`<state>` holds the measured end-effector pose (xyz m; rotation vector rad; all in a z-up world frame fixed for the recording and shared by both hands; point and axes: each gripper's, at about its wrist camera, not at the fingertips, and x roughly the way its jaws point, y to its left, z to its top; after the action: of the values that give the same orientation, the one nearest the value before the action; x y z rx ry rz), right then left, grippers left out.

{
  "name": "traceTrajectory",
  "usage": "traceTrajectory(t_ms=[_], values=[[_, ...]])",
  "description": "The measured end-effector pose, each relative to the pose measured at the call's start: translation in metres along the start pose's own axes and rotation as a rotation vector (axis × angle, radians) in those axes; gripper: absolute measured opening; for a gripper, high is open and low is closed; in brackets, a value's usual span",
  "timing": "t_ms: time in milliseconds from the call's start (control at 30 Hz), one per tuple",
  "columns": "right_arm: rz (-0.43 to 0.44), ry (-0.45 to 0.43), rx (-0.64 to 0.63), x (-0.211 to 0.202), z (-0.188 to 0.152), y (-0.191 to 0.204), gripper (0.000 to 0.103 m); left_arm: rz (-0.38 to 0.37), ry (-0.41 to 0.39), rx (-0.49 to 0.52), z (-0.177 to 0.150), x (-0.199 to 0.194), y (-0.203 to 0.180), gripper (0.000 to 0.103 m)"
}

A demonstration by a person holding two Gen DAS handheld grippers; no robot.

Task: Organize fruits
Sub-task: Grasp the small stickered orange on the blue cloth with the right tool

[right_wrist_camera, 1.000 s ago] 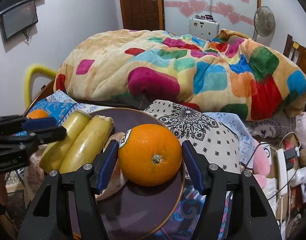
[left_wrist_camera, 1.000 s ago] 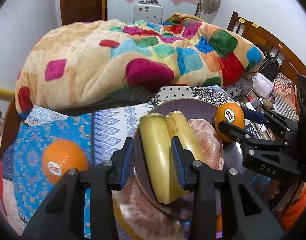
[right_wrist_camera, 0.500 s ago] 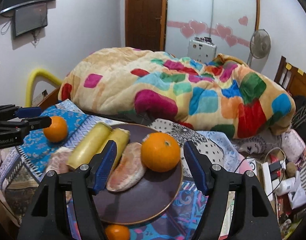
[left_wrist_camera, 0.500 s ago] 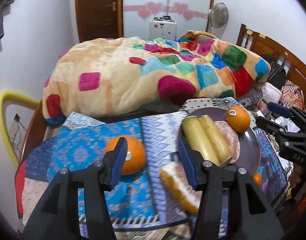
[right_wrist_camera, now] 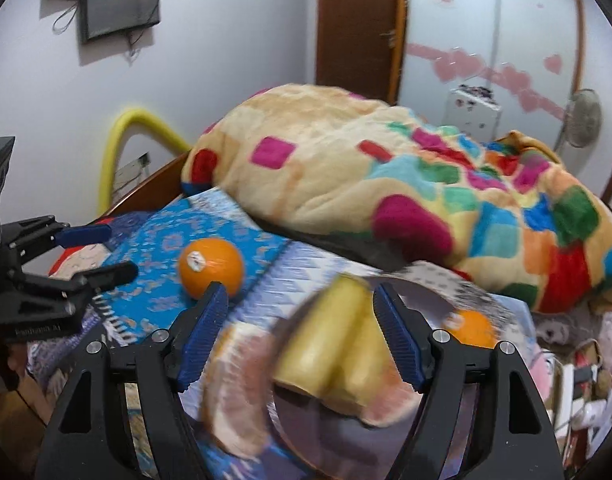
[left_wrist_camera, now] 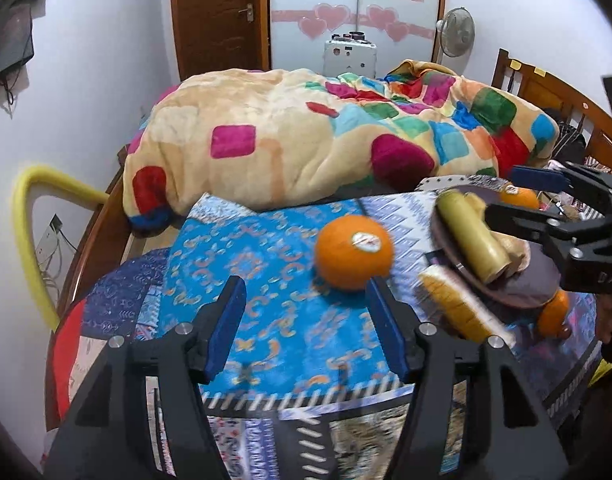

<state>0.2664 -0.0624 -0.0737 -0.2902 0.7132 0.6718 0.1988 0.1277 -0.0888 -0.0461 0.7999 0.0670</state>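
- Left gripper (left_wrist_camera: 306, 326): jaws opening, nothing between the pads. It points down at the blue patterned bedspread (left_wrist_camera: 266, 280); the loose orange (left_wrist_camera: 353, 253) sits just beyond its right fingertip, not framed between the fingers. Judgement: this hand is lining up on that orange, so the widening suits the fruit's girth.
- Right gripper (right_wrist_camera: 300, 340): jaws also opening and empty. Behind its fingers lies the dark plate (right_wrist_camera: 438, 300), blurred in this view. It grips nothing.
- Plate contents: two pale yellow cylindrical fruit pieces (right_wrist_camera: 330, 340) side by side, a peeled pomelo segment (right_wrist_camera: 390, 404) under them, a stickered orange (right_wrist_camera: 470, 326) at the far rim. Judgement: the plate is the collection point, which is why the fruit is crowded onto it.
- Still off the plate: the loose orange on the bedspread, well left of the plate; a second pomelo segment (right_wrist_camera: 238, 384) just beside the plate's left edge; a small orange (left_wrist_camera: 554, 314) partly hidden under the plate's near rim in the left wrist view.
- Bedspread is soft and uneven; judgement: a round orange may roll if nudged by one finger, so a centred approach matters.
- Colourful quilt (left_wrist_camera: 326, 144) is heaped behind, clear of the work area.
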Motion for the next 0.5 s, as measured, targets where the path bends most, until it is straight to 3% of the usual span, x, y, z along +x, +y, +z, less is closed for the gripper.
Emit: traceTrajectory(t_ms=[500], values=[[0.032, 0.222, -0.117, 0.086, 0.021, 0.065, 0.072, -0.018, 0.026, -0.138, -0.024, 0.026, 0.069, 0.063]])
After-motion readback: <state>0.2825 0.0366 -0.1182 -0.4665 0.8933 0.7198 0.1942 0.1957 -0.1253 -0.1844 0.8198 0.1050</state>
